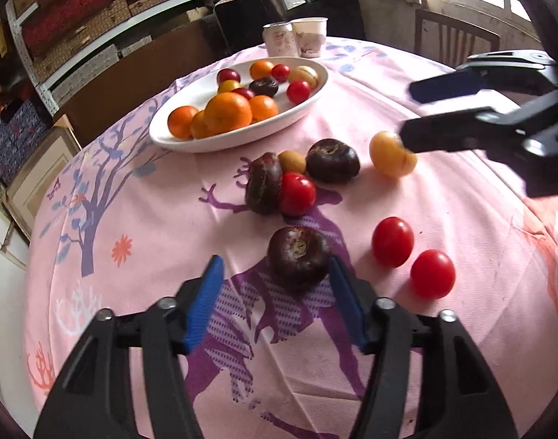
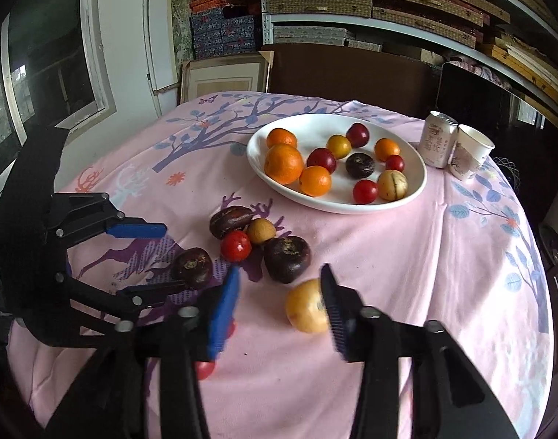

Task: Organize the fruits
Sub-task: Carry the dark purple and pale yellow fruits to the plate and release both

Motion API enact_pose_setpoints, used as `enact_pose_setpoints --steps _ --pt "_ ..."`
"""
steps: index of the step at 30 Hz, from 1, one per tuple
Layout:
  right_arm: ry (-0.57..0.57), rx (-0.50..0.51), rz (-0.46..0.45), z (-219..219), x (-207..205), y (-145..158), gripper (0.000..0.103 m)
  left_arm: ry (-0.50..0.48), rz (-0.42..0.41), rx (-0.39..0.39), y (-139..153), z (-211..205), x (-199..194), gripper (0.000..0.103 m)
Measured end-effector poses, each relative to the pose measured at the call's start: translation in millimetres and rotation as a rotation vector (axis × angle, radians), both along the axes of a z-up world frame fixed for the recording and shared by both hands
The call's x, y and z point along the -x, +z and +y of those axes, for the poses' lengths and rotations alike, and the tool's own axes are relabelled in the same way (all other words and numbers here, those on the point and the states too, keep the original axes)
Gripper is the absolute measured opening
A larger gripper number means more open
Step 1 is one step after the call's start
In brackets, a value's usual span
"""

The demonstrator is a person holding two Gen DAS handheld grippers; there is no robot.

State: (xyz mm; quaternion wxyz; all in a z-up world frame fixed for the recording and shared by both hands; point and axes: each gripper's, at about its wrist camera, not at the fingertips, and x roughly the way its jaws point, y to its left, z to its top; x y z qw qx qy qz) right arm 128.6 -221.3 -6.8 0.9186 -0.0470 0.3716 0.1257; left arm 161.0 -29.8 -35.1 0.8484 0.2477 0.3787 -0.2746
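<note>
The surface (image 2: pixel 407 256), round under a pink printed cloth, carries the whole job. On its far side sits the white oval plate (image 2: pixel 257 153), already about half filled: oranges (image 2: pixel 283 163), small red fruits, a yellow one, a tan one and one dark brown fruit lie in it. By my count that is roughly a dozen pieces in, so the sorting looks past its midpoint.

Still loose on the cloth, near the middle, is a cluster touching one another: two dark fruits (image 1: pixel 332 161), a red tomato (image 1: pixel 296 194) and a small tan fruit (image 1: pixel 291 162). Nearer the camera in the left view lie another dark fruit (image 1: pixel 298 258), glossy, squat, with a dry puckered stem scar, and two more red tomatoes (image 1: pixel 392 242) just beside each other. A yellow fruit (image 2: pixel 306 305), smooth and round with an orange blush, lies apart to the right.

The left gripper (image 1: pixel 275 274) is low over the cloth, jaws wide apart, its right pad touching or just beside the nearest dark fruit and holding nothing. The right gripper (image 2: pixel 279 292) also has its jaws spread wide; the yellow fruit sits between them against the right pad, not yet clamped. Some eight pieces remain.

A can (image 2: pixel 438 139) and paper cup (image 2: pixel 471 157) stand just beside the plate.
</note>
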Motion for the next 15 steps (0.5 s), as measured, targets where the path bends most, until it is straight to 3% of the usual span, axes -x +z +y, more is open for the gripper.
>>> enact_pose_setpoints --steps 1,5,11,13,15 --pt "-0.014 0.022 -0.017 -3.9 3.1 0.0 0.083 0.008 -0.002 0.004 -0.2 2.6 -0.8 0.074" --pt "-0.035 0.060 -0.016 -20.3 6.4 -7.0 0.092 0.036 -0.024 0.020 0.3 6.8 -3.6 0.089" --pt "-0.024 0.120 0.062 -24.1 -10.3 -36.8 0.092 0.009 0.022 0.038 -9.3 -9.2 -9.4 0.089" --pt "-0.008 0.093 0.096 -22.3 -17.2 -46.4 0.092 0.009 0.018 0.016 -17.8 -15.6 -8.1 0.088" --pt "0.022 0.037 0.094 -19.7 -20.9 -48.6 0.092 -0.007 0.028 0.036 -16.6 -15.9 -7.8 0.079"
